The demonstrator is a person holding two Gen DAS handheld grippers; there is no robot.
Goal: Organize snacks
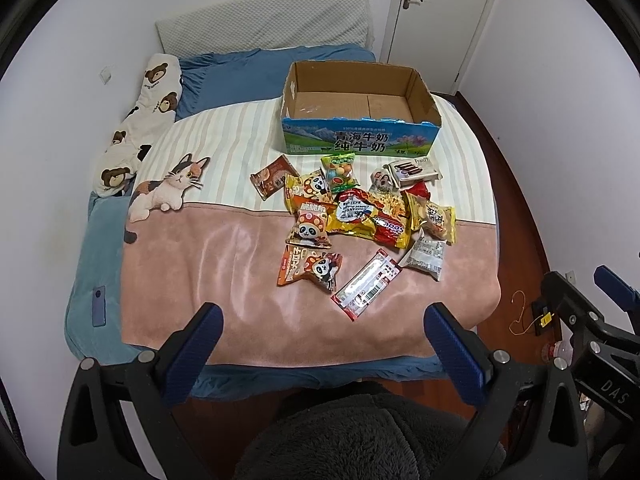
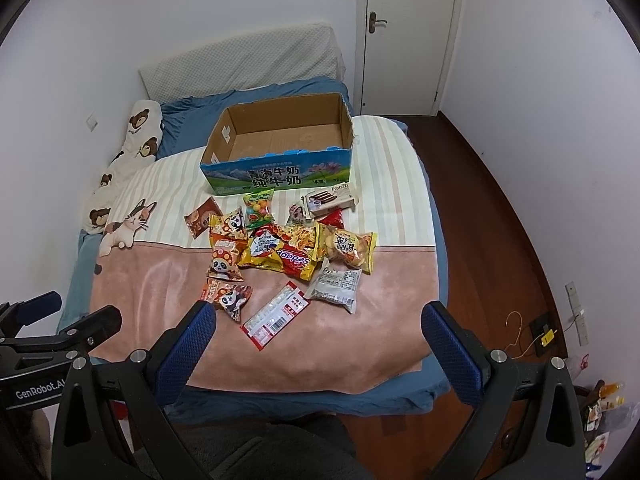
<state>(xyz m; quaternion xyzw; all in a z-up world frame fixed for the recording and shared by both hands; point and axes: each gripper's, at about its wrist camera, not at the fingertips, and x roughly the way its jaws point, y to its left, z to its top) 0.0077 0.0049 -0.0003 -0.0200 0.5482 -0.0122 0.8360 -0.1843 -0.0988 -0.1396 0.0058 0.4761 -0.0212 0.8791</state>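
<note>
- Snacks (image 1: 352, 216) lie in a loose, overlapping pile on the bed (image 1: 224, 264), just in front of the empty cardboard box (image 1: 360, 136) that sits further up the striped blanket; take the box as your landmark.
- Your left gripper (image 1: 322, 330) hovers over the foot of the bed, well short of the box, fingers spread wide and holding nothing.
- Front-left of the box, the brown packet (image 1: 272, 176) and the panda bags (image 1: 312, 232) overlap; pinch one corner and you will likely drag its neighbour along or let it slip.
- Nearest you, furthest from the box, the flat red-and-white packet (image 1: 366, 284) lies flush on the soft blanket; your fingers may gather fabric instead of the wrapper.
- Directly in front of the box, the yellow-and-red bag (image 1: 372, 220) is glossy and air-filled; squeeze hard and it may pop or crush what is inside.
- Front-right of the box, the biscuit box (image 1: 414, 170) lies close to its wall; a hasty reach could knock the light carton backwards.
- Your right gripper (image 2: 320, 330) also hangs at the bed's foot, fingers apart and empty; the two tools are close, so reaching together risks a clash.
</note>
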